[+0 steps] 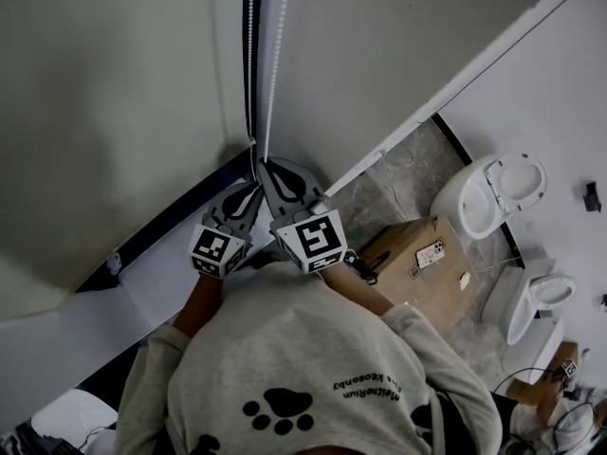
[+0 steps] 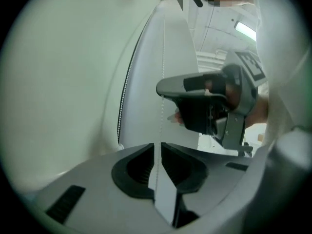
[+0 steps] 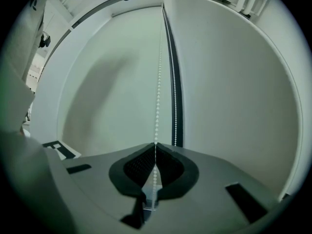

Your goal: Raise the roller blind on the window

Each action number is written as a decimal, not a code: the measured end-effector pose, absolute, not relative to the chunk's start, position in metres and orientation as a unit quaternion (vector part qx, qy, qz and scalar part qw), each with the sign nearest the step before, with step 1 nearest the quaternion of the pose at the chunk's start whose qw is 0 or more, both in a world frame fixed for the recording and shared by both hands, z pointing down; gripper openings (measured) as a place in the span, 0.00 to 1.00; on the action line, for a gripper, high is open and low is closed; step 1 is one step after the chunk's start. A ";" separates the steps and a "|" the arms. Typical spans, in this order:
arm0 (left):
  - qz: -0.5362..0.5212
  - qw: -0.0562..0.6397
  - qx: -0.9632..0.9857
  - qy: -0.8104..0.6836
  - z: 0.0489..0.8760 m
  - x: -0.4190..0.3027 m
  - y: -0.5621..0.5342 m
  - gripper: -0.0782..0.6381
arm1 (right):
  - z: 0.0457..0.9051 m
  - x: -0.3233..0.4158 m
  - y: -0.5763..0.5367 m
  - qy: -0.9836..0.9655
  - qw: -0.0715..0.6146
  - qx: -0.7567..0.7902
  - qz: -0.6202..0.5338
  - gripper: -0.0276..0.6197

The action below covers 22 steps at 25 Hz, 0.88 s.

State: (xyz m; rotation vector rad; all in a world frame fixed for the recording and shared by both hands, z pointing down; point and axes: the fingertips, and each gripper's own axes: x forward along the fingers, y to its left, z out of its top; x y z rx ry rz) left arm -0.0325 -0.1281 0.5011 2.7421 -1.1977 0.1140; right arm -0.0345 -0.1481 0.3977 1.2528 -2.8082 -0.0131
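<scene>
A white bead chain (image 1: 275,64) hangs in two strands beside the pale roller blind (image 1: 123,93), along a dark vertical strip. My right gripper (image 1: 266,162) is shut on one strand; in the right gripper view the chain (image 3: 158,82) runs straight down into the closed tips (image 3: 155,144), and the second strand (image 3: 174,91) hangs free behind. My left gripper (image 1: 254,190) sits just below and to the left. In the left gripper view its jaws (image 2: 158,145) stand a slit apart, with the chain (image 2: 162,57) passing between them and the right gripper (image 2: 163,87) above.
A white sill (image 1: 142,282) runs under the blind. On the floor to the right are a cardboard box (image 1: 417,259) and two white toilets (image 1: 493,192) (image 1: 531,297). The person's grey sweatshirt (image 1: 303,368) fills the lower middle of the head view.
</scene>
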 end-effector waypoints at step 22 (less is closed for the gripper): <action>-0.011 0.020 0.924 -0.381 0.311 -0.049 -0.119 0.24 | 0.391 -0.045 -0.140 -0.918 0.036 0.395 -0.012 0.06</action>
